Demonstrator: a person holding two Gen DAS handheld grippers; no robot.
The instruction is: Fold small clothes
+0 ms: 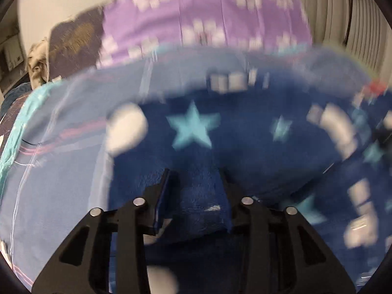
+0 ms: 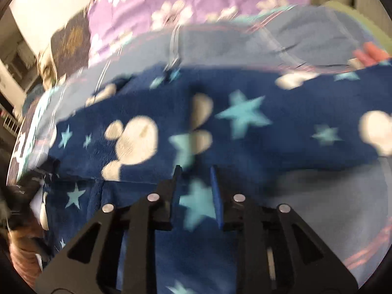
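A dark blue fleece garment [image 1: 257,142] with light blue stars and cream mouse-head shapes lies on a blue striped bed sheet [image 1: 61,161]. My left gripper [image 1: 196,174] is shut on a fold of this fleece, which fills the gap between its fingers. The same garment [image 2: 220,132] spreads across the right wrist view. My right gripper [image 2: 194,169] is also shut on the fleece, with a starred fold bunched between its fingers. Both views are motion-blurred.
A purple flowered pillow or cover [image 1: 201,22] lies at the back, with a dark brown item [image 1: 73,39] to its left. A white wall and a ribbed radiator-like panel [image 1: 355,24] stand behind. The blue sheet [image 2: 318,208] shows at the right.
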